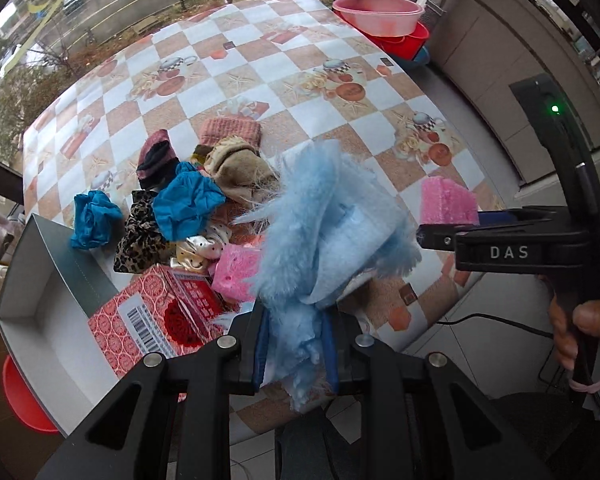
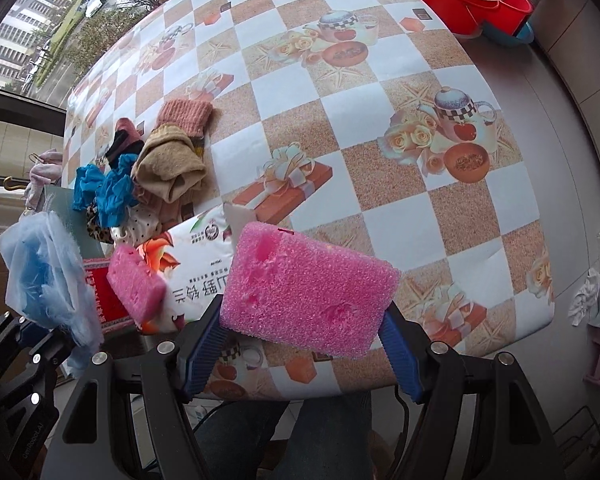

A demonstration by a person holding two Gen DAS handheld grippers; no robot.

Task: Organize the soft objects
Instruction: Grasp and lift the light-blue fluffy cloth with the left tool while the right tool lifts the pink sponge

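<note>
- Left hand-held gripper [image 1: 296,344] pinched narrow on a fluffy light-blue cloth [image 1: 332,224], cloth bunched up and hanging clear above the bench's [image 1: 300,60] near edge.
- Right hand-held gripper [image 2: 304,336] clamped on a pink sponge [image 2: 308,292], blue pads pressing its two short ends, long axis running across from pad to pad, lifted off the bench.
- Open grey box [image 1: 56,292] waiting at the near left corner, just beyond the left hand-held gripper's left side; likely the drop spot, so left hand nearer, right hand well apart from it.
- Second pink sponge [image 2: 136,288] still down on a printed packet [image 2: 196,264], beside the red tissue box [image 1: 156,312].
- Heap of socks and scrunchies [image 1: 188,200] piled near the left edge, just behind the box; blue crumpled cloth [image 1: 94,220] closest to its rim.
- Next call, by the look of it: swing the blue cloth leftward over the box wall, watching trailing fibres for snagging on the tissue box.
</note>
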